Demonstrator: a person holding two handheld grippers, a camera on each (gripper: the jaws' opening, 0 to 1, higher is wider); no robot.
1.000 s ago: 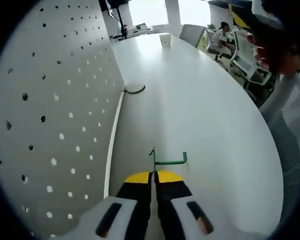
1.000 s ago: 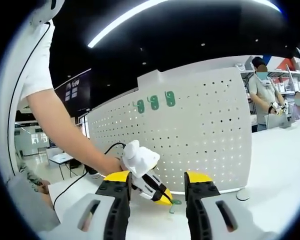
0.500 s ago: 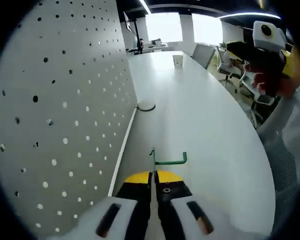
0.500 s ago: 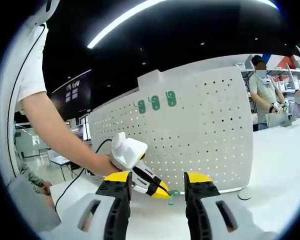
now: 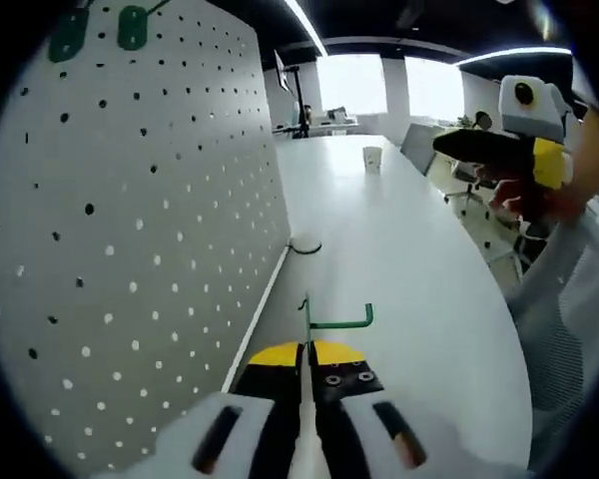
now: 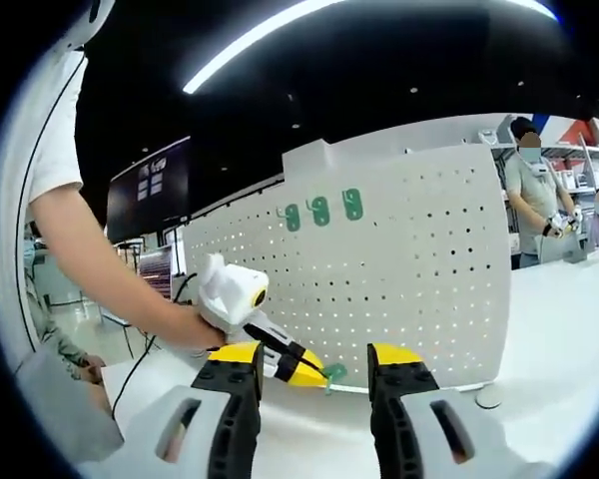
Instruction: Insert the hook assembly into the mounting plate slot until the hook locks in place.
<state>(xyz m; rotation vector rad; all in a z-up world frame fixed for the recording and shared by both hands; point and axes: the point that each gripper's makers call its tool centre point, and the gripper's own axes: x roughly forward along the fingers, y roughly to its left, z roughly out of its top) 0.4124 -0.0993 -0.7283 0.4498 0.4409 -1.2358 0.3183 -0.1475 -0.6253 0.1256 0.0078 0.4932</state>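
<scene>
A: While the green hook (image 5: 331, 321) sits pinched between the left gripper (image 5: 308, 351) jaws, it's clear of the table, stem up and arm pointing right in the left gripper view. Jaws are together on its base, yellow tips touching.

B: Where's that relative to the board?

A: The white pegboard (image 5: 140, 230) stands just left of the hook and runs off to the far end of the table. Hook isn't touching it. In the right gripper view the same hook (image 6: 330, 373) sits in front of the board's (image 6: 399, 259) lower part, near its bottom edge.

B: Target slot?

A: My guess is the row near the green tags (image 6: 321, 211) high on the board. They also show at the top left of the left gripper view (image 5: 132, 26). Can't tell which hole is meant.

B: Right gripper?

A: The right gripper (image 6: 312, 371) has its jaws wide apart, holding nothing, aimed at the board from the near side. Also visible from the left gripper view (image 5: 514, 150), well to the right, in the person's hand.

B: Progress?

A: Early. Pick looks done. Alignment, insertion and lock are all left. White table (image 5: 399, 249) carries a paper cup (image 5: 373, 158) far off and a cable (image 5: 304, 245) by the board's foot.
</scene>
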